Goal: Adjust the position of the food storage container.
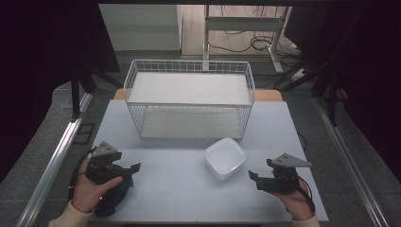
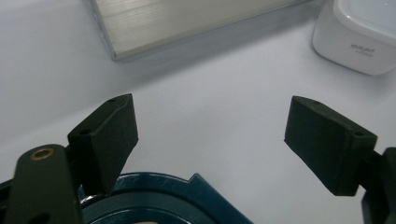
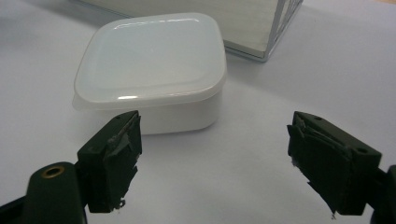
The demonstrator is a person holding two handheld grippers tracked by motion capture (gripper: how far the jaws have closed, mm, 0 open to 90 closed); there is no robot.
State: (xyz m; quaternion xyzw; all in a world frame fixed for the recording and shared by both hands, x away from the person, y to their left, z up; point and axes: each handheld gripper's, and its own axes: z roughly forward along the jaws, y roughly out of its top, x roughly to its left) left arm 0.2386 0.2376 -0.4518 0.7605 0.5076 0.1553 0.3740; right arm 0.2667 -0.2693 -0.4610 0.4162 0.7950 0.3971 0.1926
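Note:
A white square container (image 1: pixel 225 158) with a lid on stands on the table right of centre. My right gripper (image 1: pixel 255 180) rests just right of it, held in a hand and open; in the right gripper view the container (image 3: pixel 149 70) sits just ahead and left of the open, empty gripper (image 3: pixel 215 135). My left gripper (image 1: pixel 132 171) is at the table's front left, open and pointing right. Under it lies a dark blue round object (image 1: pixel 116 191), seen below the empty left gripper (image 2: pixel 212 121) as a blue rim (image 2: pixel 154 200). The container (image 2: pixel 359 37) shows far off.
A white wire two-level rack (image 1: pixel 189 97) stands at the back centre of the grey table (image 1: pixel 179 189); its lower shelf edge (image 2: pixel 187 18) and corner (image 3: pixel 266 28) lie ahead of both grippers. Metal rails run along both table sides.

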